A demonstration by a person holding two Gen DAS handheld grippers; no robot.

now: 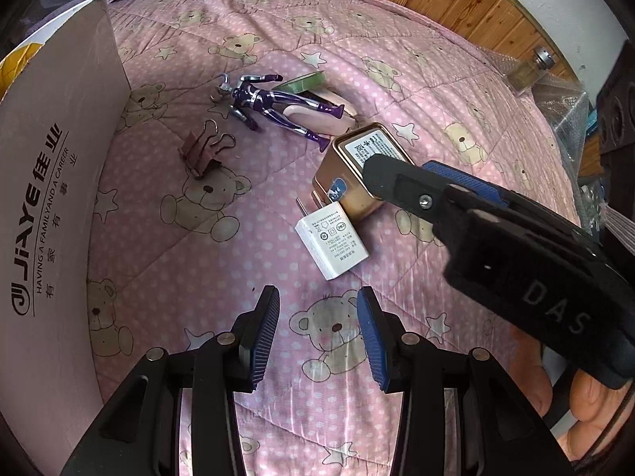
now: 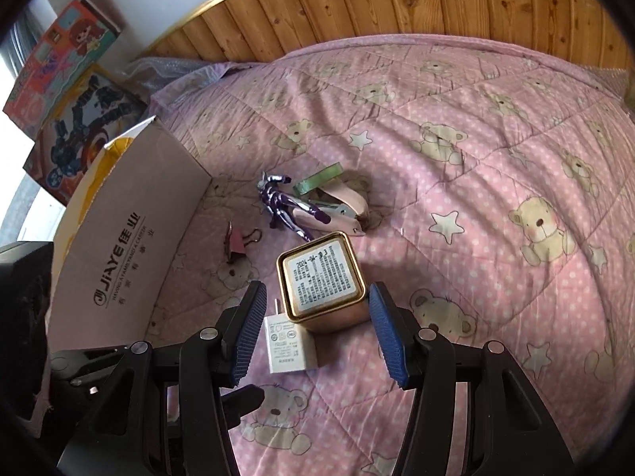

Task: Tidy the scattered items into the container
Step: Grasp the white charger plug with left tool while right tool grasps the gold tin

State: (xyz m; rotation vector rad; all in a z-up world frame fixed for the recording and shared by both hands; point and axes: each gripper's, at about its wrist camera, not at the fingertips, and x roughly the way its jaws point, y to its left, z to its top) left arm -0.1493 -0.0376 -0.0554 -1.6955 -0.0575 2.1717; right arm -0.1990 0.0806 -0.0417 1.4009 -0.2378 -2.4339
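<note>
A gold square tin (image 2: 323, 287) with a white label lies on the pink bear quilt. My right gripper (image 2: 315, 329) is open, its blue pads on either side of the tin and of a white plug charger (image 2: 287, 343) in front of it, touching neither. In the left wrist view the right gripper (image 1: 397, 176) reaches in from the right over the tin (image 1: 351, 176), above the charger (image 1: 331, 242). My left gripper (image 1: 317, 341) is open and empty, just short of the charger. A purple toy figure (image 1: 274, 105), a pink binder clip (image 1: 202, 150), green tape (image 1: 303, 83) and a pink stapler (image 2: 343, 208) lie beyond. The cardboard box (image 1: 51, 206) stands at the left.
Wooden wall panelling (image 2: 397, 4) runs behind the bed. Colourful toy boxes (image 2: 67, 91) are stacked past the cardboard box (image 2: 131, 246). A small glass jar (image 1: 530, 67) and bubble wrap sit at the quilt's right edge. A hand (image 1: 563, 396) holds the right gripper.
</note>
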